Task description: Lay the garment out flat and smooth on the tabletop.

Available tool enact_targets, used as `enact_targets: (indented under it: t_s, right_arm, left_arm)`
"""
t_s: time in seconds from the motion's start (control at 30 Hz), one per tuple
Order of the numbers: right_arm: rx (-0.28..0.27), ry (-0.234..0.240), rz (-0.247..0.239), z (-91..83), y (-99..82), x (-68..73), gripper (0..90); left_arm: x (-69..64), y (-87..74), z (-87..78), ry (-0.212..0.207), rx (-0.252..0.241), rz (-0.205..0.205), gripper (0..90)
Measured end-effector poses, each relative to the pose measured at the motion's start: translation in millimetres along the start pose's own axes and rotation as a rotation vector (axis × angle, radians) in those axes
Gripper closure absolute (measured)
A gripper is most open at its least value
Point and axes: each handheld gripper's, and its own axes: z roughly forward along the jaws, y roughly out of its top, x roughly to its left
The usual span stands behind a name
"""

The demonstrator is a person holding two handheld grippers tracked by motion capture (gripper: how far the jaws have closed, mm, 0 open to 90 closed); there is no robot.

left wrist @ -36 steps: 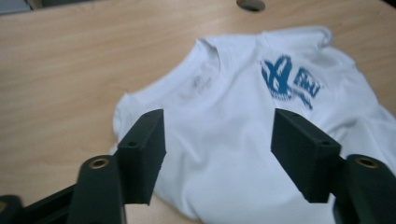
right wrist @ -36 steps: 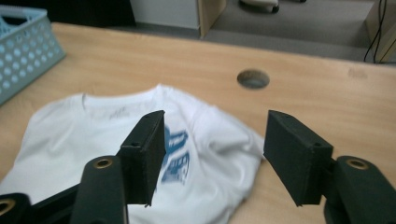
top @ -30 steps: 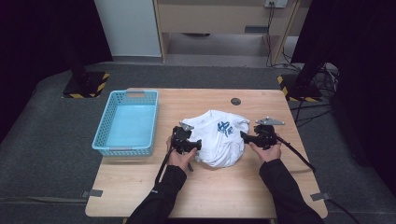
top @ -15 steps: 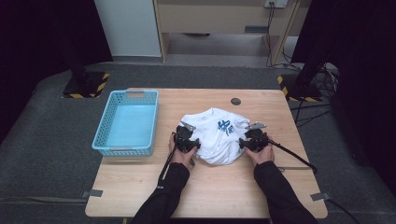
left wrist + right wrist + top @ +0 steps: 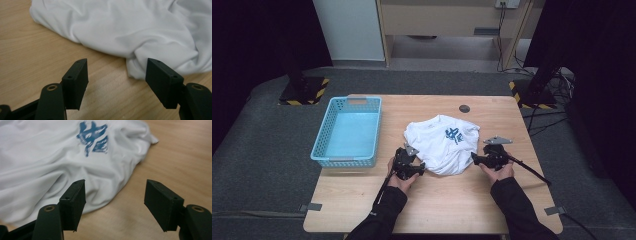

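A crumpled white T-shirt (image 5: 444, 142) with a blue print (image 5: 454, 133) lies in the middle of the wooden table (image 5: 452, 200). My left gripper (image 5: 421, 169) is at the shirt's near left edge. Its jaws have just been closing but still stand open. In the left gripper view (image 5: 117, 67) they are over bare wood, with a fold of the shirt (image 5: 125, 30) just ahead of the right-hand jaw. My right gripper (image 5: 473, 157) is at the near right edge, open. In the right gripper view (image 5: 115, 187) the hem of the shirt (image 5: 50, 157) runs in front of its jaws, and the print (image 5: 93, 138) shows farther off.
A light blue plastic basket (image 5: 319, 137) stands on the left part of the table with nothing in it. A small dark round disc (image 5: 464, 108) sits in the tabletop at the back. Cables trail from both grippers toward the table's near edge.
Both hands have drawn back a little toward the near edge of the table. The shirt stays in its place.
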Motion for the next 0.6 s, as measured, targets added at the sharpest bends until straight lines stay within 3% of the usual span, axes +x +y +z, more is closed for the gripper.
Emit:
enact_targets:
  t_s: [0.13,0.4,0.5,0.6]
  right_arm:
    - [0.033,0.043,0.036,1.1,-11.2,3.8,33.2]
    - [0.049,0.072,0.061,16.6,-11.8,13.4,32.4]
    - [0.060,0.074,0.048,24.4,-13.1,21.0,33.3]
    - [0.055,0.057,0.029,26.9,-14.3,22.4,37.4]
  left_arm:
    - [2.2,-6.2,0.7,-0.028,-0.022,-0.031,33.9]
    - [-7.0,-8.0,13.7,-0.022,-0.038,0.000,39.1]
    - [-12.8,-8.6,14.3,-0.004,-0.053,0.048,49.1]
    - [-13.8,-9.0,14.1,-0.019,-0.060,0.047,58.0]
